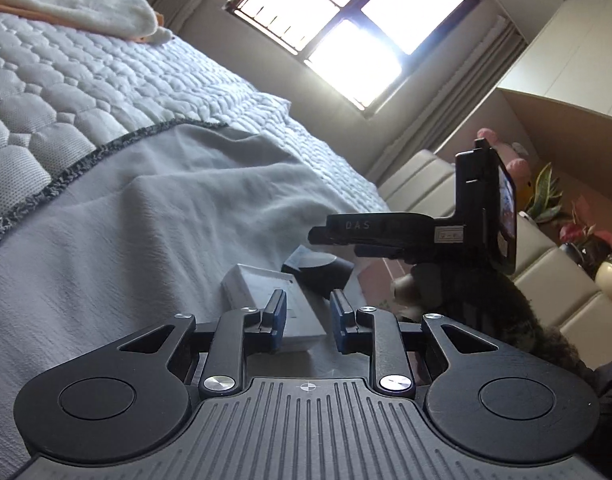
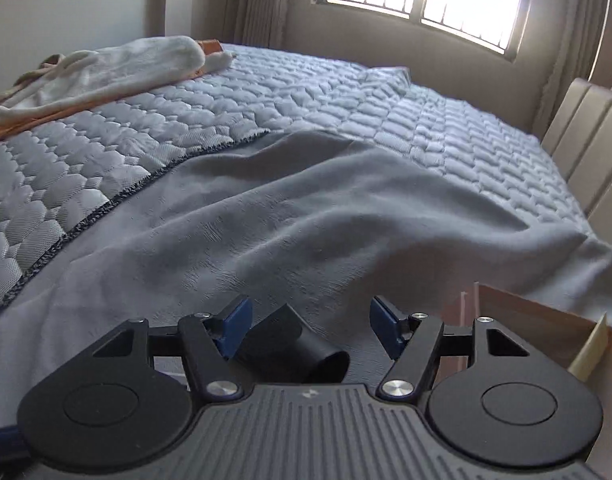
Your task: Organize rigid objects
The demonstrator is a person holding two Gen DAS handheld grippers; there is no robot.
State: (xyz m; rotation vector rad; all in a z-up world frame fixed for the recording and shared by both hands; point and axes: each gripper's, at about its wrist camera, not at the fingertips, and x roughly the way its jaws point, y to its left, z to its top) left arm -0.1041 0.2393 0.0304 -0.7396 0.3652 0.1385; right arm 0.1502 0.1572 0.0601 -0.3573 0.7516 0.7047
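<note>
Open left hand-held gripper (image 1: pixel 308 322) over white box (image 1: pixel 274 300).

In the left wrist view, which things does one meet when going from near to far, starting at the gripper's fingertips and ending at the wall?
left gripper → white box on the grey blanket → dark box just behind it → quilted mattress → window.

One legible marking — "DAS", faint, on the black arm of the right gripper (image 1: pixel 370 226).
</note>
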